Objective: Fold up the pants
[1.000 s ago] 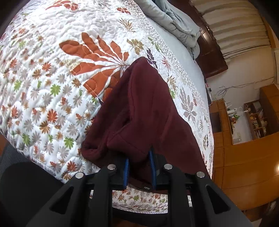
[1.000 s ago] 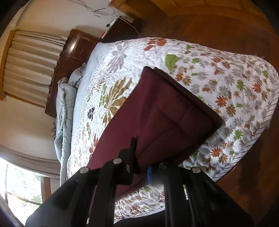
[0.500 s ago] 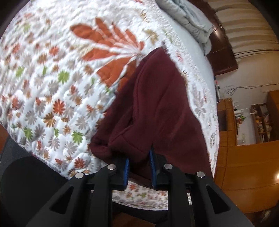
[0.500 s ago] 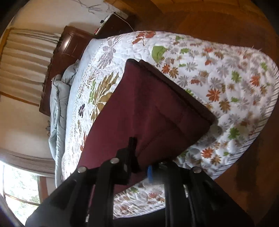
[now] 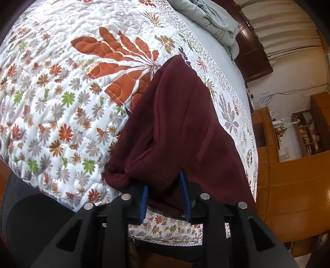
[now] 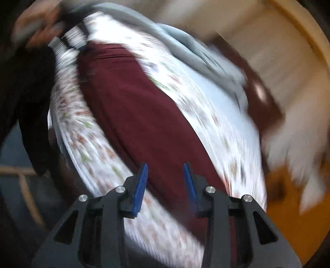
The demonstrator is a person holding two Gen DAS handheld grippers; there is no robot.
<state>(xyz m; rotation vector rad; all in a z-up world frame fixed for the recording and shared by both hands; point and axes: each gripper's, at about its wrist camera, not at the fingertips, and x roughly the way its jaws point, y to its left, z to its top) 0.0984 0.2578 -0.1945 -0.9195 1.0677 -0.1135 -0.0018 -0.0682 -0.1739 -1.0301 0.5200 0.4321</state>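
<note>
The maroon fleece pants [image 5: 179, 115] lie folded lengthwise on the flowered quilt [image 5: 61, 92], one end at the bed's near edge. My left gripper [image 5: 164, 185] is at that end. Its jaws are opening, and a thick bunch of the fabric still sits loosely between the blue pads [image 5: 144, 195]. The right wrist view is heavily blurred. In it the pants [image 6: 134, 107] run away as a long maroon strip. My right gripper [image 6: 166, 177] hangs above that strip, its jaws opening and nothing between them.
A crumpled grey blanket [image 5: 210, 16] lies by the dark wooden headboard [image 5: 253, 55]. Wooden cabinets and shelves [image 5: 288, 175] stand to the right of the bed. A blurred hand [image 6: 35, 22] and a dark sleeve [image 6: 26, 92] show at the far end of the pants.
Both grippers held the pants' edge before. The left jaws have now spread around the fabric. The right gripper has let go, and its view has swung fast along the pants.
</note>
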